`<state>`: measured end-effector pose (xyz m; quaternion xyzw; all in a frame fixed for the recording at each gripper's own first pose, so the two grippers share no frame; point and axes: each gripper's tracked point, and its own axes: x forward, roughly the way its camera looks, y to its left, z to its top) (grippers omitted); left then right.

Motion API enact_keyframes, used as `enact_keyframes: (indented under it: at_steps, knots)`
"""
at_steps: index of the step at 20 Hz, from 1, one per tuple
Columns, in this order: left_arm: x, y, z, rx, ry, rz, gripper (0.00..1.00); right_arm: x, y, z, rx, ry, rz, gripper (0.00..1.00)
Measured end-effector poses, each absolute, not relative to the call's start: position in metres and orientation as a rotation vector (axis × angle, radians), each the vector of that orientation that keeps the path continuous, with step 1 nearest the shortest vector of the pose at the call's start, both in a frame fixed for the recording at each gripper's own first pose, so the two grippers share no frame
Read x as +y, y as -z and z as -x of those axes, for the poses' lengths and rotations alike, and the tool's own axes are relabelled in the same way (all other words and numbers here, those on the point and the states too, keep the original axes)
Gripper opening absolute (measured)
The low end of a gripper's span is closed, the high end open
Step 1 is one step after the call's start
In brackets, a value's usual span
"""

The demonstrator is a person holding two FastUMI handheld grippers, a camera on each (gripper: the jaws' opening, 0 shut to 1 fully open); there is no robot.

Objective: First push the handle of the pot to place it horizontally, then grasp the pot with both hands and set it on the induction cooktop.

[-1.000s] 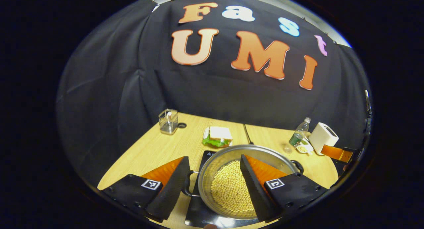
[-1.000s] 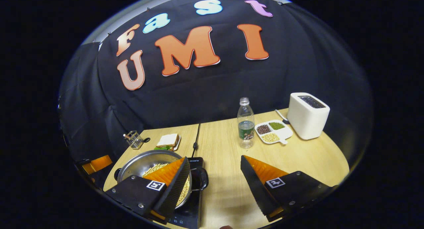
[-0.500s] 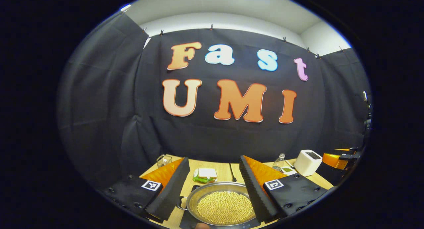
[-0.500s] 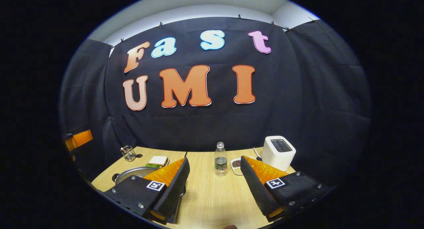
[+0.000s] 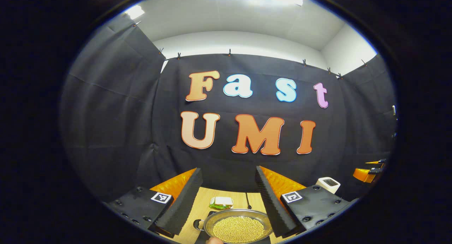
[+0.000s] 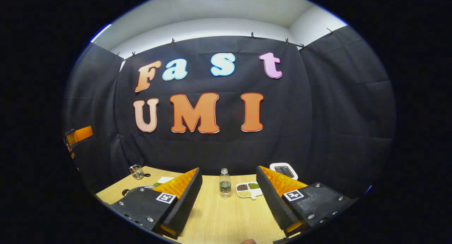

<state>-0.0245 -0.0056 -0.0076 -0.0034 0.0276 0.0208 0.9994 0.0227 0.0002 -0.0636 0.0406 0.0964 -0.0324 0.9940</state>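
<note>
Both sets of jaws stand wide apart with nothing between them. Left gripper (image 5: 229, 198) is raised above the table, fingers clear of everything; right gripper (image 6: 229, 198) likewise, fingers bracketing bare tabletop far below.

Pot (image 5: 238, 228), left gripper view: steel, round, filled with pale yellow beans (image 5: 238, 230), low in the frame between the two fingers but well beneath them. One dark loop handle (image 5: 197, 225) sticks out at the pot's left side. Pot sits on a dark slab, the induction cooktop (image 5: 202, 237), of which just slivers show at the pot's lower edge; the far handle is hidden behind the right finger. In the right gripper view the pot rim (image 6: 136, 190) barely peeks out behind the left finger, one handle showing as a dark loop beside it.

Wooden table (image 6: 226, 215) carries, beyond the pot, a sandwich on a plate (image 5: 221, 202) and a dark cable (image 5: 248, 201). Further right: water bottle (image 6: 224, 183), divided dish of beans (image 6: 249, 189), white toaster (image 6: 284, 170) partly hidden by a finger. Wire holder (image 6: 136, 172) at the table's far left corner; contents too small to tell.

Other gripper's orange part (image 5: 367, 171) shows at the right edge of the left gripper view, cut off.
</note>
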Motion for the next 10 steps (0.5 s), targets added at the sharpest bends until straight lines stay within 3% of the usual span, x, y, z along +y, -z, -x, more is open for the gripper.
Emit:
enact_keyframes:
  at_steps: [2, 3, 7, 8, 10]
  knots:
    - [-0.002, 0.003, 0.034, 0.041, -0.049, 0.000, 0.99, -0.008, 0.058, -0.016, 0.178, 0.083, -0.082, 1.00]
    - [0.001, -0.002, 0.036, 0.027, -0.056, -0.010, 0.99, -0.010, 0.055, -0.012, 0.172, 0.085, -0.086, 0.95]
    - [0.000, -0.012, 0.049, 0.011, -0.061, -0.011, 0.99, -0.016, 0.049, -0.003, 0.157, 0.087, -0.094, 0.95]
    - [0.000, -0.014, 0.052, 0.009, -0.063, -0.009, 0.99, -0.017, 0.047, -0.002, 0.151, 0.085, -0.096, 1.00]
    - [0.000, -0.015, 0.055, 0.008, -0.067, -0.001, 0.99, -0.018, 0.042, 0.004, 0.139, 0.078, -0.101, 0.95]
